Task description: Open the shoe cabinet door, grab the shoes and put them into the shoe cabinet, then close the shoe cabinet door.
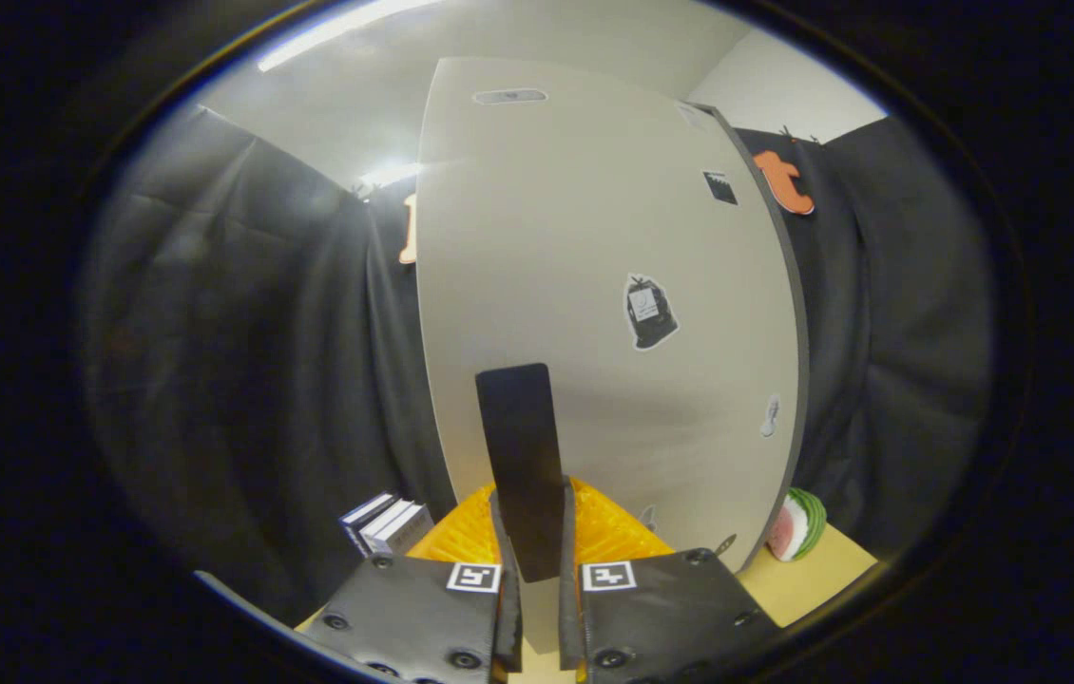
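We see our gripper (540, 608) nearly closed, its two fingers squeezing a flat black handle (520, 465) that stands up tall between them. The handle sits on the big smooth pale grey cabinet door (594, 285), just ahead. The door's thin dark edge runs up and down, with open room beside it. A bumpy yellow thing (461, 532) sits behind the fingers.
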`<state>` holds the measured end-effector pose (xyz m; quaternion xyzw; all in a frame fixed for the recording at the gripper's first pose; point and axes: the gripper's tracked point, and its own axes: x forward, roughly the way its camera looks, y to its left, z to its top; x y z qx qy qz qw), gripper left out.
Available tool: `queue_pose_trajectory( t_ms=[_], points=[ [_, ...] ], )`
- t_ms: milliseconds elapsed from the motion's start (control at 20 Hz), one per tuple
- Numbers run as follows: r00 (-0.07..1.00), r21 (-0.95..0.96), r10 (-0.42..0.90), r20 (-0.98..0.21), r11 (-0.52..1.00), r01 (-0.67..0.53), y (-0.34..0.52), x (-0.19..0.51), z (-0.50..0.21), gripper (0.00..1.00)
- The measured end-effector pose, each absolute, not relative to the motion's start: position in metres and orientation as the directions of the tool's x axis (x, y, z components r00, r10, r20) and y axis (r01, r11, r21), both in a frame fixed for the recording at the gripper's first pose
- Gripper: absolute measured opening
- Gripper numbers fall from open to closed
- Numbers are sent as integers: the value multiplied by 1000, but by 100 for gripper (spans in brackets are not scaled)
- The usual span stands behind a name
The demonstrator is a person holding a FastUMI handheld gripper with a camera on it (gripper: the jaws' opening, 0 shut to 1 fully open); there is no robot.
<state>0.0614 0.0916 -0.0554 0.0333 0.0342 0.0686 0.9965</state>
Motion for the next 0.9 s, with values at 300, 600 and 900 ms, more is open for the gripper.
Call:
queue_pose_trajectory(
  t_ms=[300, 600, 900],
  points=[
    [961, 53, 262, -86, 965, -258, 58, 25, -51, 17],
    [961, 42, 264, -79, 964, -262, 1, -12, -43, 16],
    [976, -32, 207, -63, 977, -209, -42, -37, -36, 15]
  ],
)
